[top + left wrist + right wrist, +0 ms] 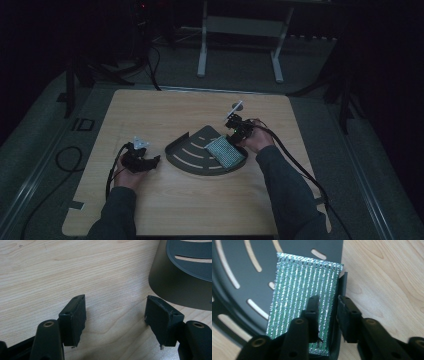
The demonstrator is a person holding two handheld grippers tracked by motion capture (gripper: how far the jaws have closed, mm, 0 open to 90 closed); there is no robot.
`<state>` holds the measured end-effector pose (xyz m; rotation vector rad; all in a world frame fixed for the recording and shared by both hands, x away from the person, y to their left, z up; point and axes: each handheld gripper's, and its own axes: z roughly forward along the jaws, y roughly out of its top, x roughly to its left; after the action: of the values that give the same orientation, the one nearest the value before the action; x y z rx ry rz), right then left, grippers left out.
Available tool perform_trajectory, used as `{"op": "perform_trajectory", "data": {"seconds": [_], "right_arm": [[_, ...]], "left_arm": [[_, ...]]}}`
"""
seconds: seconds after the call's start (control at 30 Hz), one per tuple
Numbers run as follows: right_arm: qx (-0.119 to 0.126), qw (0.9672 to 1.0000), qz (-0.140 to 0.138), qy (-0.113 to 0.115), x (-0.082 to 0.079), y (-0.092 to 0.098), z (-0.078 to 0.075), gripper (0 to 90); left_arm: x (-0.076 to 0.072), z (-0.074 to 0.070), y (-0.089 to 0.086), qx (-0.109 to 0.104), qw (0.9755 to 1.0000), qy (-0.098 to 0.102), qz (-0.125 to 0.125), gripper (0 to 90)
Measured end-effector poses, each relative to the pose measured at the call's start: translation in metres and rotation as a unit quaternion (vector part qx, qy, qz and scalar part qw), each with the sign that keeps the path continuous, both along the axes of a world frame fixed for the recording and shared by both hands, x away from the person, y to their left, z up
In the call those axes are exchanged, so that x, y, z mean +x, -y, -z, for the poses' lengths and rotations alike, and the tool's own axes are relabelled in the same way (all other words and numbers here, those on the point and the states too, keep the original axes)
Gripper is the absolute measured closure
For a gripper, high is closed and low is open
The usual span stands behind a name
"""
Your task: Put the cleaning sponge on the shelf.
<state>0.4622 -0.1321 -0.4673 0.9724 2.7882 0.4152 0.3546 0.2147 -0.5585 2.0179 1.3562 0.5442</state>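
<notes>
Resting on a dark slotted tray, a shiny green packet sits between the right gripper's slightly parted fingers.

Seen from above, the fan-shaped tray (192, 155) lies near the middle of the wooden worktop (165, 107), and the packet (225, 152) lies flat on the tray's right end, up against its raised rim. The right gripper (235, 131) reaches in from the far right side. In the right gripper view its fingers (313, 312) straddle the packet's (299, 300) near right edge and the rim, one finger over the foil and the other outside the rim; they look parted a little, not pinching. The left gripper (152, 162) rests on the worktop just left of the tray, and the left gripper view shows its fingers (73, 320) spread wide over bare wood, holding nothing, with the tray's wall (175, 290) close beside them.
</notes>
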Motion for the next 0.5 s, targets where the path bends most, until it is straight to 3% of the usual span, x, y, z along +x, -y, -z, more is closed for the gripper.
{"op": "perform_trajectory", "data": {"seconds": [0.2,0.5], "right_arm": [[0.024,0.9997,0.004,-0.011,-0.004,0.005,-0.005,59.1],[0.053,0.9982,0.026,0.001,-0.009,0.026,-0.01,53.6]], "left_arm": [[0.0,0.0,0.0,0.0,1.0,0.0,0.0,34.4],[0.0,0.0,0.0,0.0,1.0,0.001,0.0,34.4]]}}
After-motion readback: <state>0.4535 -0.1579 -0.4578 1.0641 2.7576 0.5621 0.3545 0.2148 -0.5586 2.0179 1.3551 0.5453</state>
